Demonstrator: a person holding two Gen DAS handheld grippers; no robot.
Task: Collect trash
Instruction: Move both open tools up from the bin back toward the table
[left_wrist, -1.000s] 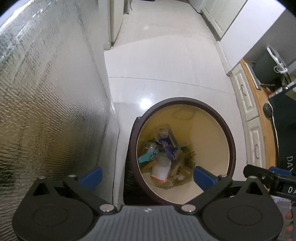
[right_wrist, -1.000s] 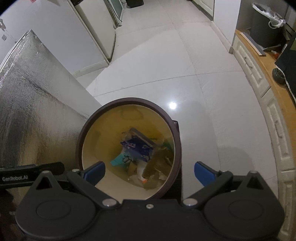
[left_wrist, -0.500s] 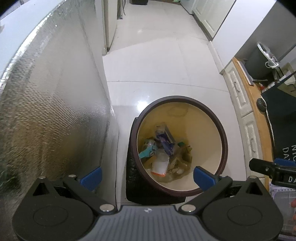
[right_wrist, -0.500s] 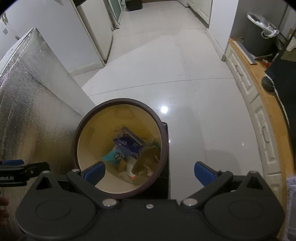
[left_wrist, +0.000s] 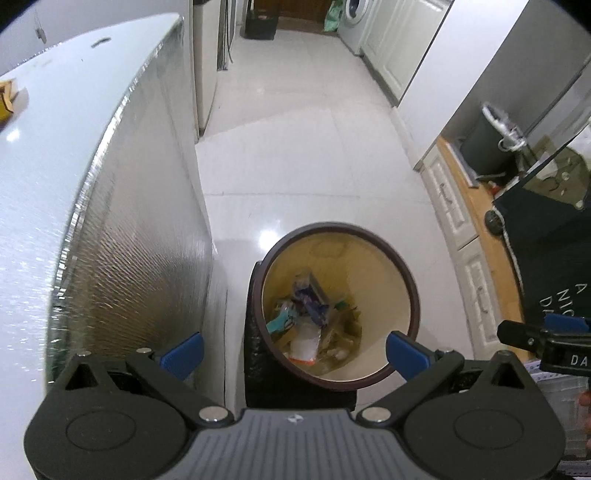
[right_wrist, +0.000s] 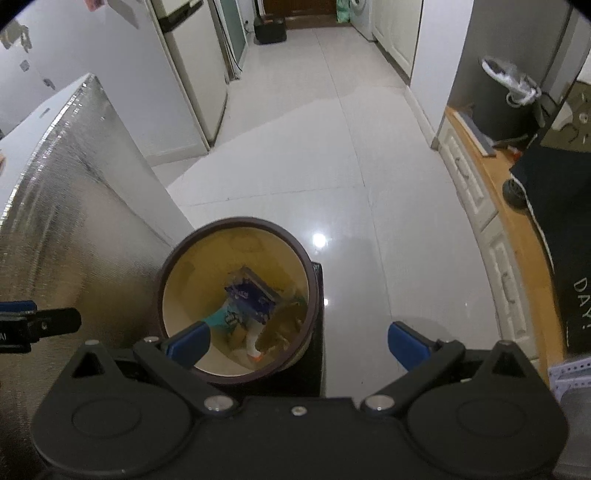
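A round trash bin (left_wrist: 369, 236) with a dark brown rim and cream inside stands on the white floor; it also shows in the right wrist view (right_wrist: 207, 240). Trash (left_wrist: 310, 321) lies in its bottom: a blue wrapper (right_wrist: 251, 295), a teal scrap, a white piece with orange, brown bits. My left gripper (left_wrist: 293, 350) is open and empty, high above the bin. My right gripper (right_wrist: 297, 341) is open and empty, above the bin's right rim. Each gripper's tip shows in the other's view.
A tall box with a silver foil side (left_wrist: 129, 240) and white top stands left of the bin. A small yellow item (left_wrist: 7, 99) lies on that top. White cabinets with a wooden counter (right_wrist: 491, 177) run along the right, with a dark bin (right_wrist: 506, 107).
Both grippers have risen and pulled back from the bin, which looks smaller now. The box's white top and more of the hallway have come into view. Both jaws stayed open.
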